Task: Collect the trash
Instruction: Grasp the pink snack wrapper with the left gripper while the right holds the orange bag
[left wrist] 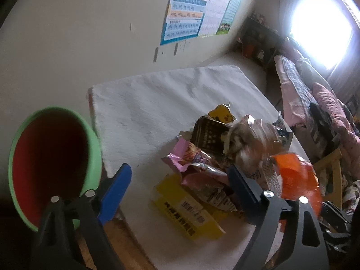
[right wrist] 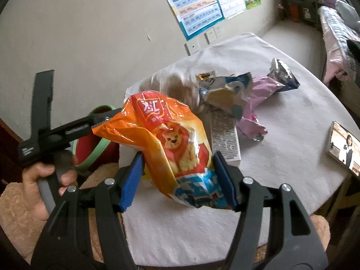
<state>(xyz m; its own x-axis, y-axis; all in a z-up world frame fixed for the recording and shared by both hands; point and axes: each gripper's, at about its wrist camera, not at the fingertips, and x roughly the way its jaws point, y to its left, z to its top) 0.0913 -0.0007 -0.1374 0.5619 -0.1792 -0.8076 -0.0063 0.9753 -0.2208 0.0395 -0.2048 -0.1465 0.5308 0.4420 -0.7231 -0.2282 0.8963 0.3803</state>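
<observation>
My right gripper [right wrist: 177,157] is shut on an orange snack bag [right wrist: 171,135] with a lion printed on it, held above the table's near edge. One finger [right wrist: 74,130] of my left gripper, held in a hand [right wrist: 42,175], touches that bag's top corner. In the left wrist view my left gripper [left wrist: 178,169] stands open over a heap of wrappers: a pink wrapper [left wrist: 191,157], a yellow box [left wrist: 186,211], a dark packet [left wrist: 209,135] and a clear bag [left wrist: 247,139]. The orange bag [left wrist: 294,180] lies just outside its right finger. A green bin [left wrist: 54,157] with a red inside stands left of the table.
A white cloth [right wrist: 292,123] covers the round table. On it lie a printed white box [right wrist: 225,139], a blue-and-white wrapper [right wrist: 225,90], another pink wrapper [right wrist: 258,90] and a phone [right wrist: 344,148] at the right edge. A bed [left wrist: 315,103] and a wooden chair [left wrist: 333,164] are to the right.
</observation>
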